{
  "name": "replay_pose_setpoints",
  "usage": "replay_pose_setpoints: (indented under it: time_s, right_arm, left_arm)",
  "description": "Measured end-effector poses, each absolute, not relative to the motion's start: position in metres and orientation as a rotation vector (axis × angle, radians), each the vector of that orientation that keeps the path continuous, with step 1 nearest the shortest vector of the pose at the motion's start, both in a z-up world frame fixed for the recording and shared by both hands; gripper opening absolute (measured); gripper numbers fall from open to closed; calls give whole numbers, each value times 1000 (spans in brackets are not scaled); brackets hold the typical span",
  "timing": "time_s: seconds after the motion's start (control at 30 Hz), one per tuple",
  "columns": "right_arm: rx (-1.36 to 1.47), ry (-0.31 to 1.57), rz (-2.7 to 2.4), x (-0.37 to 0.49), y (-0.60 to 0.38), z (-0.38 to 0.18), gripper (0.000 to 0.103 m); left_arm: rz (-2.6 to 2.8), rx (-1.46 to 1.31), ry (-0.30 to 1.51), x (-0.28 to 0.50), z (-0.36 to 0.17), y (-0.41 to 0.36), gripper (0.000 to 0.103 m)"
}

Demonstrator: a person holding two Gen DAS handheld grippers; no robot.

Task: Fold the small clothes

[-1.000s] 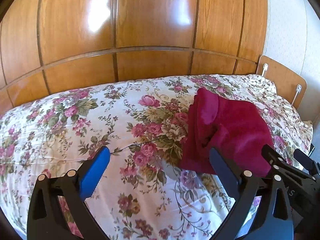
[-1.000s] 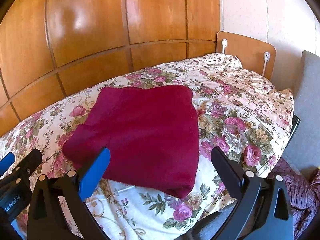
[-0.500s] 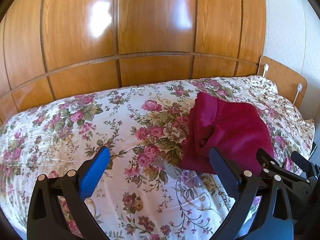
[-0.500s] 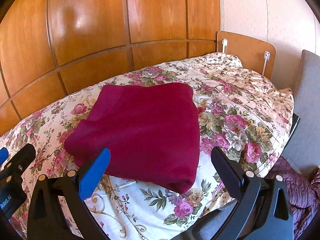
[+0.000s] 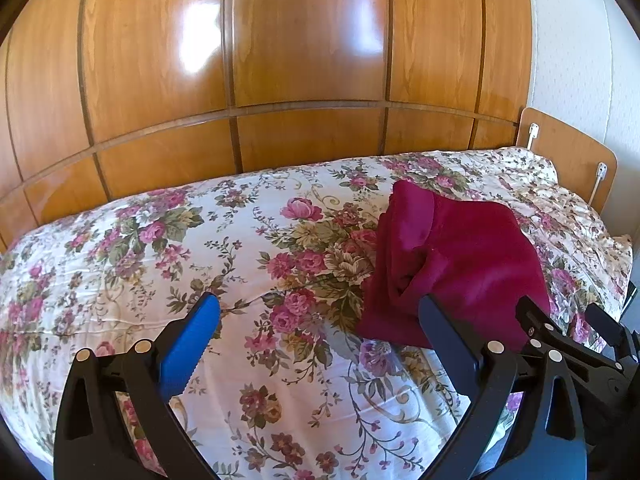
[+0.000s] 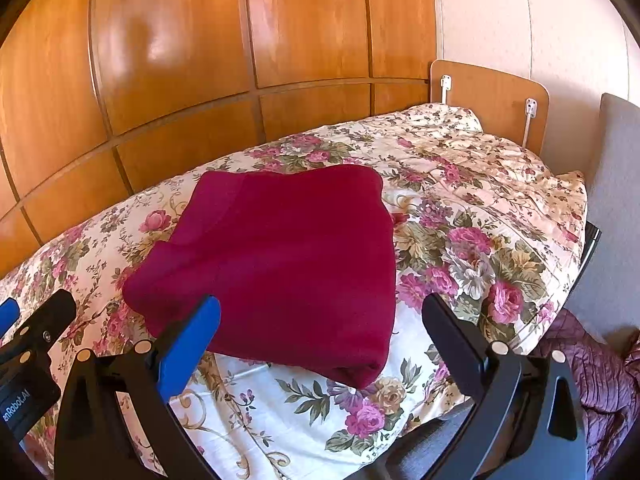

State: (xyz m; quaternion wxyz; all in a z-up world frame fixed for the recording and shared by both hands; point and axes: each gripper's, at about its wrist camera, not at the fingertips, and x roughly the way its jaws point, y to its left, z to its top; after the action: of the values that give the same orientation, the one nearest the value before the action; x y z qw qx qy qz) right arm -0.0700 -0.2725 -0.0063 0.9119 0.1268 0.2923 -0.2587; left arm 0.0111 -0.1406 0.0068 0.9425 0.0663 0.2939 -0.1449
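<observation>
A dark red garment (image 6: pixel 280 256) lies folded in a flat rectangle on the floral bedspread (image 6: pixel 460 200). In the left wrist view it (image 5: pixel 460 264) sits to the right, its left edge bunched. My left gripper (image 5: pixel 316 320) is open and empty above the bedspread (image 5: pixel 160 248), left of the garment. My right gripper (image 6: pixel 320 320) is open and empty, held just in front of the garment's near edge. The right gripper's body shows at the right of the left wrist view (image 5: pixel 568 344).
A wooden panelled wall (image 5: pixel 280 60) runs behind the bed. A wooden headboard (image 6: pixel 492 92) stands at the far right. A grey upholstered panel (image 6: pixel 616 200) and a purple quilted cloth (image 6: pixel 592 364) are beside the bed's right edge.
Both grippers have drawn back and up a little from the bed. The garment lies as before, untouched. Both grippers stay open.
</observation>
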Motion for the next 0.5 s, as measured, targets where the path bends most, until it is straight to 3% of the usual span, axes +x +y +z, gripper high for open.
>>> replay_pose_setpoints:
  time_s: [0.5]
  right_arm:
    - [254, 590, -535, -72, -264, -6, 101]
  left_arm:
    - [-283, 133, 588, 9, 9, -137, 99]
